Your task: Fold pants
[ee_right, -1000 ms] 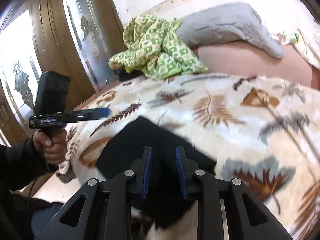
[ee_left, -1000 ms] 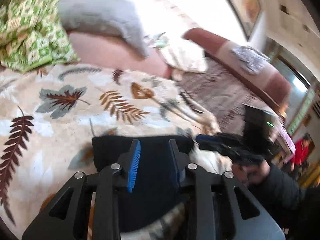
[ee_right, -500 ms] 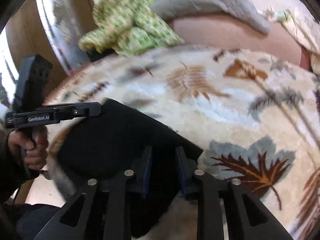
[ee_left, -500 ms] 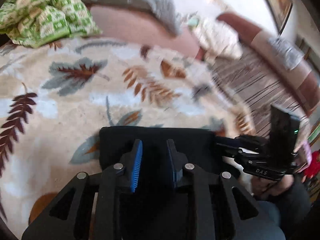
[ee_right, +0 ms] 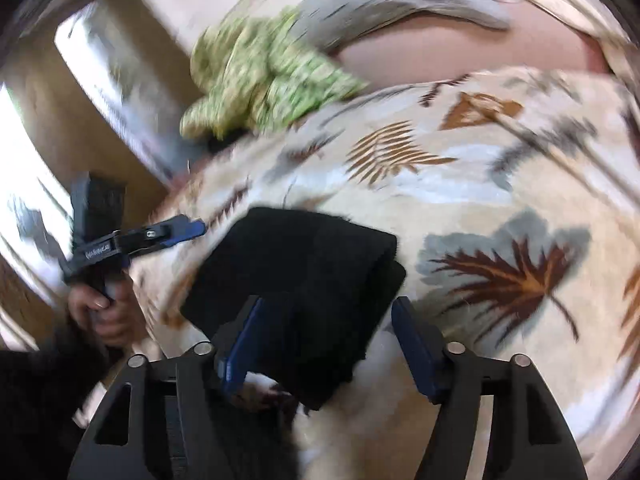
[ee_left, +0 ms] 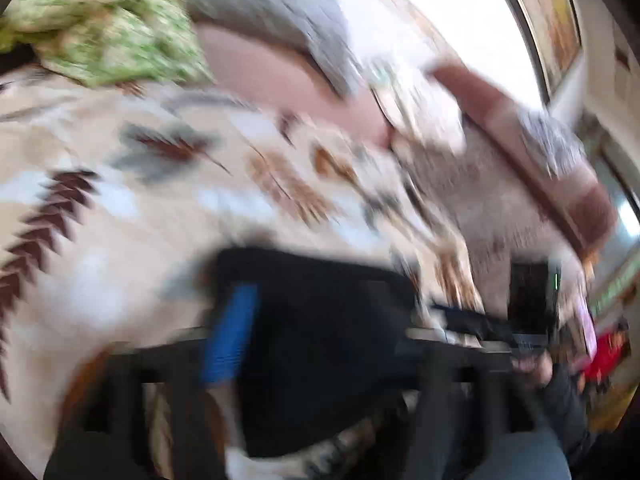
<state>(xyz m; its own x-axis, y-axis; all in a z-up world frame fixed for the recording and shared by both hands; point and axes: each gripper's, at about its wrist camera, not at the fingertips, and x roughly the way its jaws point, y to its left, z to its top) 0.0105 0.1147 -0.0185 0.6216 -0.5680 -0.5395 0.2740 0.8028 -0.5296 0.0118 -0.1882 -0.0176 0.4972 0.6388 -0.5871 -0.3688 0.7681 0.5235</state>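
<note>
The black pants (ee_right: pixel 304 276) lie folded into a thick rectangle on the leaf-patterned blanket (ee_right: pixel 500 184). My right gripper (ee_right: pixel 326 344) is open, its blue-padded fingers (ee_right: pixel 416 348) spread either side of the fold's near end. In the blurred left wrist view the pants (ee_left: pixel 320 344) fill the space in front of my left gripper (ee_left: pixel 316 328), whose fingers stand wide apart. The left gripper also shows in the right wrist view (ee_right: pixel 160 236), held just left of the pants.
A green patterned cloth (ee_right: pixel 260 80) and a grey pillow (ee_right: pixel 392 0) lie at the back of the bed. A wooden door with glass (ee_right: pixel 100 92) stands to the left. A striped rug (ee_left: pixel 500 208) and a sofa (ee_left: pixel 540 152) lie to the right.
Both grippers have opened and let go of the pants, which now rest folded on the blanket. Both cameras are moving fast, blurring the views.
</note>
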